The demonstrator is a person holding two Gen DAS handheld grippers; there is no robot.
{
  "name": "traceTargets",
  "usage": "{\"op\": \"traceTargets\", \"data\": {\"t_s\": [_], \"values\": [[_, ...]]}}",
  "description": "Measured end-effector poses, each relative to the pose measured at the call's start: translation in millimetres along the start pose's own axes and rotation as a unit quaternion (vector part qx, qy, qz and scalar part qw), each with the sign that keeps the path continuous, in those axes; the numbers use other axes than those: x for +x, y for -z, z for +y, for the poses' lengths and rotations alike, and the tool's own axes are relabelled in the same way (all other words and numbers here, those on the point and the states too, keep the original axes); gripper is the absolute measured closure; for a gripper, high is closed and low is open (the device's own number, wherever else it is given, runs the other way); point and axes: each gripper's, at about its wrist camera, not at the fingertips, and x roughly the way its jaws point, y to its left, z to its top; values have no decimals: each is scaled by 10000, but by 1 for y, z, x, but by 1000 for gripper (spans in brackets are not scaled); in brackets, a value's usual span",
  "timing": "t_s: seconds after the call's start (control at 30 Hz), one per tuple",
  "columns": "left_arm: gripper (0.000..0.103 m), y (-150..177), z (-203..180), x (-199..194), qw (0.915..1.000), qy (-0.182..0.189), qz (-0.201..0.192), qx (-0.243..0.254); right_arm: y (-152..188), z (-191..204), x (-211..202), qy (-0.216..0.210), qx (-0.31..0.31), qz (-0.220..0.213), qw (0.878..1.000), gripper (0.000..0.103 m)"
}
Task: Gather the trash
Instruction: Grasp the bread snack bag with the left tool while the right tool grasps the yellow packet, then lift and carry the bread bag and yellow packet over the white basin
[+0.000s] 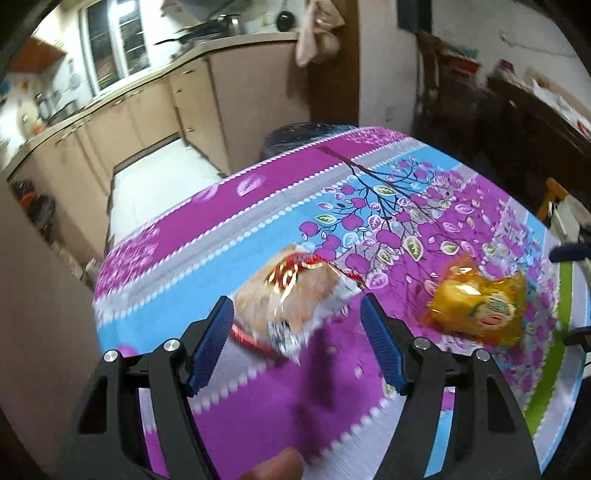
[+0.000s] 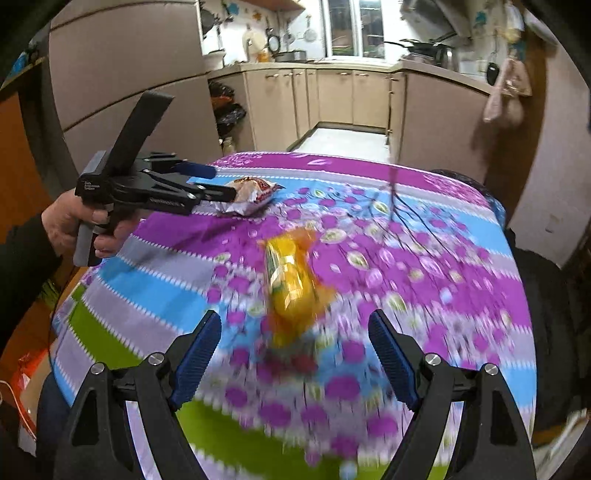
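A crumpled beige and silver snack wrapper [image 1: 291, 299] lies on the table's purple and blue flowered cloth [image 1: 258, 221]. My left gripper [image 1: 295, 301] is open around it, the wrapper lying between the blue pads, which do not press on it. An orange-yellow wrapper [image 1: 480, 306] lies to its right. In the right wrist view this orange wrapper [image 2: 291, 280] sits just ahead of my right gripper [image 2: 294, 317], whose jaws are open and empty. There a hand [image 2: 66, 218] holds my left gripper [image 2: 218, 182] over the beige wrapper [image 2: 251, 195]. One blue finger [image 1: 569, 253] of the right gripper shows at the edge.
A black bin bag [image 1: 299, 134] stands beyond the table's far edge. Beige kitchen cabinets [image 1: 147, 107] line a white floor passage [image 1: 162, 177] behind. A towel [image 1: 317, 29] hangs on the wooden post. Dark bulky things [image 2: 546, 314] sit close by the table's right side.
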Motion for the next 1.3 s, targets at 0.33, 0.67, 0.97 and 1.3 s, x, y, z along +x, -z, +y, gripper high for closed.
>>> {"op": "traceTargets", "data": {"t_s": [0.33,0.67,0.97,1.3], "values": [[35,-2,13,37,9984,433,284,243,-35,11,75,-131,-530,788,9954,20],[34,-6,14,50,9981,511,338,-71,-33,12,90,84,-462,909,9948,30],[37,-7,2,62,9980,353,425,-306,-27,7,97,152,-277,962,9949,54],[51,-2,-3,53,9976,118,208,-645,-21,5,90,234,6,769,9968,64]]}}
